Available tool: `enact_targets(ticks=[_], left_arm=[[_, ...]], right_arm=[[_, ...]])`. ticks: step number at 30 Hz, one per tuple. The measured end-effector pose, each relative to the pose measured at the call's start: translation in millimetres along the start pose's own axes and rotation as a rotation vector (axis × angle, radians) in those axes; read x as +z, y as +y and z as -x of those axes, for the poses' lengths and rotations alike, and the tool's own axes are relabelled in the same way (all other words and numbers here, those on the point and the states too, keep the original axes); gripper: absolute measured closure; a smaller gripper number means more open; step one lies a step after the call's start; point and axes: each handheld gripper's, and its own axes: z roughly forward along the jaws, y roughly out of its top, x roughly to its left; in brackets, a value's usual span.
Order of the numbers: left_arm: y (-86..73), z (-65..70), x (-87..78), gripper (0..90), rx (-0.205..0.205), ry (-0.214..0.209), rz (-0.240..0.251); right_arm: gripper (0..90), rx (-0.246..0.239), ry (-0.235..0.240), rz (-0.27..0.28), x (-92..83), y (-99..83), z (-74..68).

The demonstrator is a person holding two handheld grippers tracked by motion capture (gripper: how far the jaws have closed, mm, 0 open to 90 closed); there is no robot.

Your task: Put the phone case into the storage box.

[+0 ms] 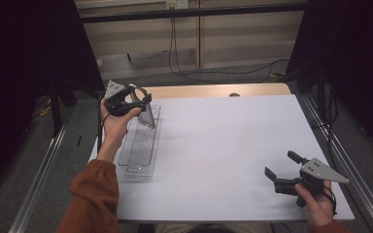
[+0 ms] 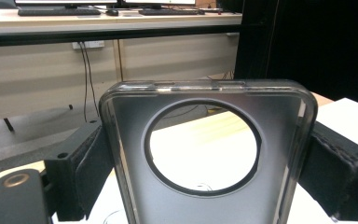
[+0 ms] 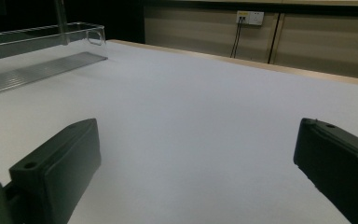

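Two tools appear over a white desk (image 1: 223, 145), one in each of the person's hands. We see the left tool (image 1: 143, 104) raised above the far left part of the desk, its jaws clamped on the two long edges of a smoky translucent phone case (image 2: 205, 154). In the left gripper view the case stands between the jaws with its large round camera opening (image 2: 203, 147) facing us, the desk surface visible through that hole. In the high view we find the case (image 1: 148, 116) hanging from the tool, its lower end over the far part of a clear plastic tray (image 1: 143, 155); we cannot tell whether it touches the tray. The tray lies lengthwise along the left edge of the desk, just beside the person's left forearm in its rust-coloured sleeve (image 1: 92, 194). We see the right tool (image 1: 279, 166) low at the near right corner of the desk, well apart from the case and the tray. Its jaws stand wide apart with nothing between them; in the right gripper view bare desk (image 3: 200, 121) lies beyond them, and the tray (image 3: 42, 51) appears at the far left.
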Motion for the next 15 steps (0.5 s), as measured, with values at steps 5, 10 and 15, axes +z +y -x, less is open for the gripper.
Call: enact_targets(ticks=[5, 10, 15], left_arm=[[0.8, -2.1, 7.8, 11.8, 0.016, 0.006, -0.003], [-0.3, -9.4, 15.3, 11.7, 0.011, 0.023, -0.021], [-2.4, -13.2, 21.8, 11.6, -0.006, 0.048, -0.029]], right_arm=[[0.2, -0.003, 0.002, 0.003, 0.1, -0.1, -0.2], [0.1, -0.004, 0.004, 0.003, 0.1, -0.2, 0.1], [0.2, -0.004, 0.005, 0.003, 0.2, -0.3, 0.1]])
